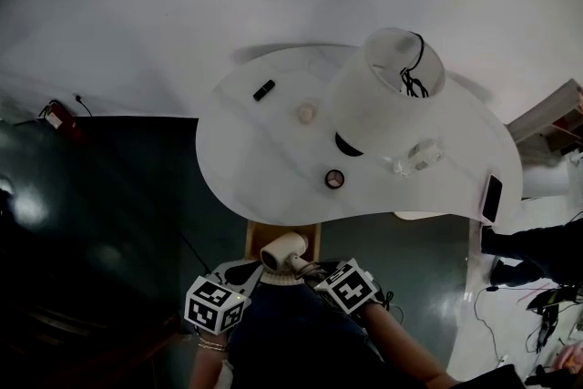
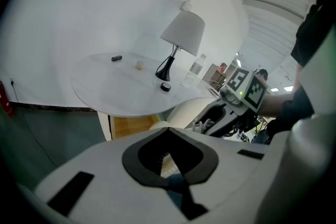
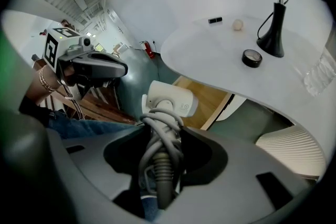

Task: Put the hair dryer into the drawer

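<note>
Right gripper (image 3: 163,132), clamped on the cord-wrapped handle of the hair dryer (image 3: 170,102) over the open drawer (image 3: 207,105) beneath the table (image 3: 210,55), should lower it level, keeping the cord inside the drawer walls.

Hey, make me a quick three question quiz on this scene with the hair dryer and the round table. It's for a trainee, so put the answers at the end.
1. Which gripper holds the hair dryer?
2. What is wound around its handle? A) a towel B) its own cord C) tape
3. True or false: the lamp lies tipped over on the table.
Key: 1, the right gripper, shut on the handle. 2, B. 3, false: the lamp stands upright on the table.
</note>
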Motion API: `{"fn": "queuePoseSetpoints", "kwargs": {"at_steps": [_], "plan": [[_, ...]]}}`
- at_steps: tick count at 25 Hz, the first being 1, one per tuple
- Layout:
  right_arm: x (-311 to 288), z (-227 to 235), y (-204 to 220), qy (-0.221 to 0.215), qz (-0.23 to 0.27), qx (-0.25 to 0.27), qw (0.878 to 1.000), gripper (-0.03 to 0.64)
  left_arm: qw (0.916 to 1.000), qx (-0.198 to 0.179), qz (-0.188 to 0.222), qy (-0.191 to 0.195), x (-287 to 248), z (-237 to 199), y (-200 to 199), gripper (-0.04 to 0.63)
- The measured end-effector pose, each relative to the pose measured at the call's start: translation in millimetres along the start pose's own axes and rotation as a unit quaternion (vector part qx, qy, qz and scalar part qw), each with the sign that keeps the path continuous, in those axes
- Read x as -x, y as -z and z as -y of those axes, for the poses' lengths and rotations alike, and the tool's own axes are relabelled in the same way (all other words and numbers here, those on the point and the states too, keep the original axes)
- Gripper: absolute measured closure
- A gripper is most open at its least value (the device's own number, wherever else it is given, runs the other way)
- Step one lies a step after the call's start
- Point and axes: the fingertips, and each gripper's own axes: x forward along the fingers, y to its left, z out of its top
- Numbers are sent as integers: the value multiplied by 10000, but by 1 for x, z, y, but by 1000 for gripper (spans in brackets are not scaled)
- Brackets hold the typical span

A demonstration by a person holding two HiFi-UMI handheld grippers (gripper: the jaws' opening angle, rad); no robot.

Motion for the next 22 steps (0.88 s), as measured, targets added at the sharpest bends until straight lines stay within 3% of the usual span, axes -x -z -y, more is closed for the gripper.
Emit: {"fn": "queuePoseSetpoints", "kwargs": {"at_steps": [8, 12, 22], "plan": [[-9, 10, 1, 83, 37, -222, 9997, 419, 9978, -399, -466, -254, -13, -14, 11, 580], [-12, 11, 2, 198, 46, -371, 9991, 419, 9945, -737, -743, -98, -17, -17, 22, 580], [-18, 12, -18, 360, 281, -821, 9956, 419, 9868, -1010, -1219, 353, -33, -36, 26, 580]]}}
